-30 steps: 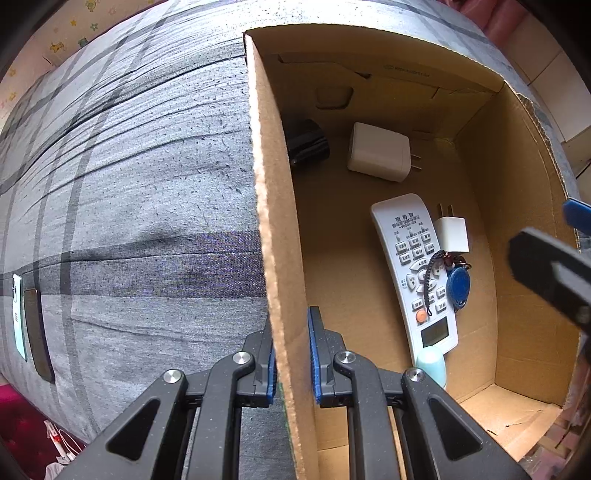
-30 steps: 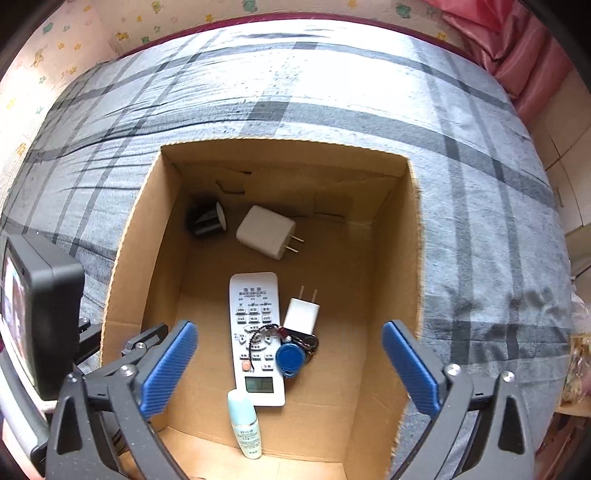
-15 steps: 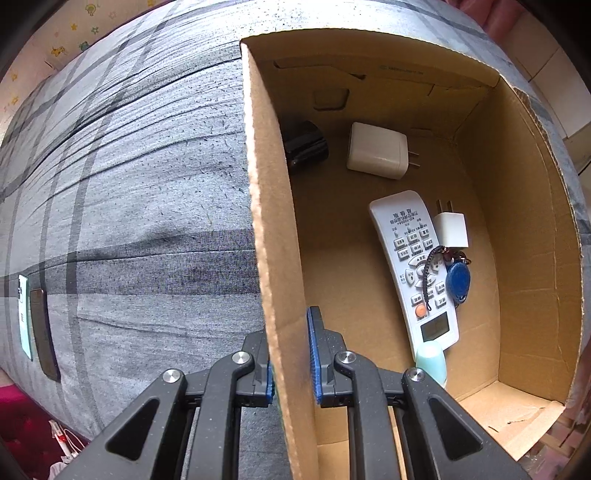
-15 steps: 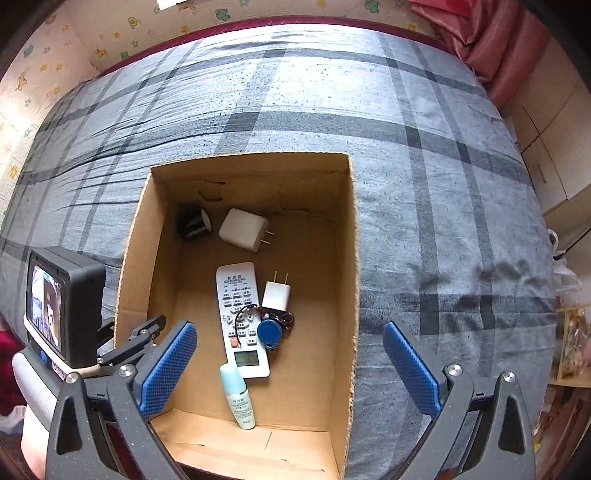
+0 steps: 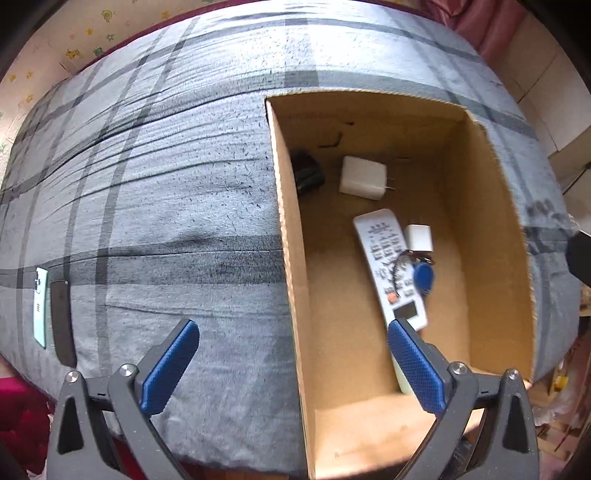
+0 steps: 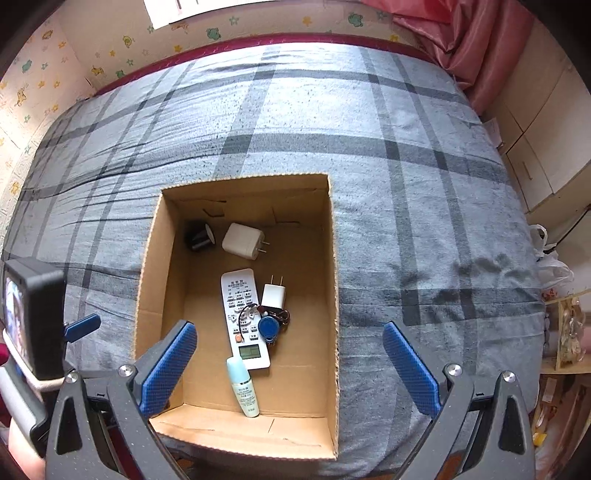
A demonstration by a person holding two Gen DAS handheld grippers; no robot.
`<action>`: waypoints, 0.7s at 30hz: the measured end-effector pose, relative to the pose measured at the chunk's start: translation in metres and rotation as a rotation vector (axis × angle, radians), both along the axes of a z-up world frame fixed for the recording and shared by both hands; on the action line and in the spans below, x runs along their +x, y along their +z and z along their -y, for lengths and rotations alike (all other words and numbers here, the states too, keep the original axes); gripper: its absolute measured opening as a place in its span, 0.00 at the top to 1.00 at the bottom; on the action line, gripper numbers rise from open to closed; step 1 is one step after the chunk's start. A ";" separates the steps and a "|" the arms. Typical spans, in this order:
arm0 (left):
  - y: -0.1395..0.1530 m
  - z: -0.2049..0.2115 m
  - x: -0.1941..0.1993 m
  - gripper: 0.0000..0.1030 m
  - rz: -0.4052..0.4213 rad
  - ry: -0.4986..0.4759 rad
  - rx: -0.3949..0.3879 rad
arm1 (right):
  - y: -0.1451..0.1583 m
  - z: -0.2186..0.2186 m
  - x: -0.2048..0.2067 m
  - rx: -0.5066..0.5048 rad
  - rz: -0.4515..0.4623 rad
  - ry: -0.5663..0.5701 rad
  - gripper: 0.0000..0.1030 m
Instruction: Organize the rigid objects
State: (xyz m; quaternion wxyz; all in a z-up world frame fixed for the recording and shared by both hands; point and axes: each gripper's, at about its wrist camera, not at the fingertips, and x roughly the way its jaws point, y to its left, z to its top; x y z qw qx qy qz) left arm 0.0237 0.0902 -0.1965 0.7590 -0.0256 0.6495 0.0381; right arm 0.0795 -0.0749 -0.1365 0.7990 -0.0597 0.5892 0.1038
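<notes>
An open cardboard box (image 6: 334, 295) (image 5: 291, 280) lies on a grey plaid bed. Inside are a white remote (image 6: 242, 314) (image 5: 384, 254), a blue key fob (image 6: 269, 328) (image 5: 424, 275), a small white plug (image 6: 274, 293) (image 5: 418, 236), a large white charger (image 6: 242, 240) (image 5: 362, 177), a black round object (image 6: 197, 236) (image 5: 308, 175) and a small pale bottle (image 6: 243, 387). My left gripper (image 5: 293, 365) is open, straddling the box's left wall without touching it. My right gripper (image 6: 290, 363) is open and empty, above the box's near end.
Two phones, one mint (image 5: 40, 306) and one dark (image 5: 62, 321), lie on the bed at the far left. The bed (image 6: 332, 110) stretches behind the box. A pink curtain (image 6: 454, 33) and cabinets (image 6: 535, 122) stand to the right. The left gripper's body (image 6: 33, 317) shows at left.
My left gripper has let go of the box's left wall and opened wide. Both grippers have pulled back and up from the box.
</notes>
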 end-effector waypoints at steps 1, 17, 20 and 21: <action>0.005 0.001 -0.001 0.00 0.004 -0.007 -0.004 | 0.004 0.000 -0.001 -0.002 0.004 0.001 0.00; 0.112 0.012 -0.020 0.00 0.131 0.003 0.023 | 0.085 0.015 -0.018 -0.004 0.069 0.038 0.00; 0.126 0.014 -0.023 0.00 0.129 0.021 0.011 | 0.098 0.016 -0.023 -0.001 0.097 0.050 0.00; 0.130 0.016 -0.025 0.00 0.133 0.022 0.015 | 0.103 0.017 -0.024 0.001 0.098 0.050 0.00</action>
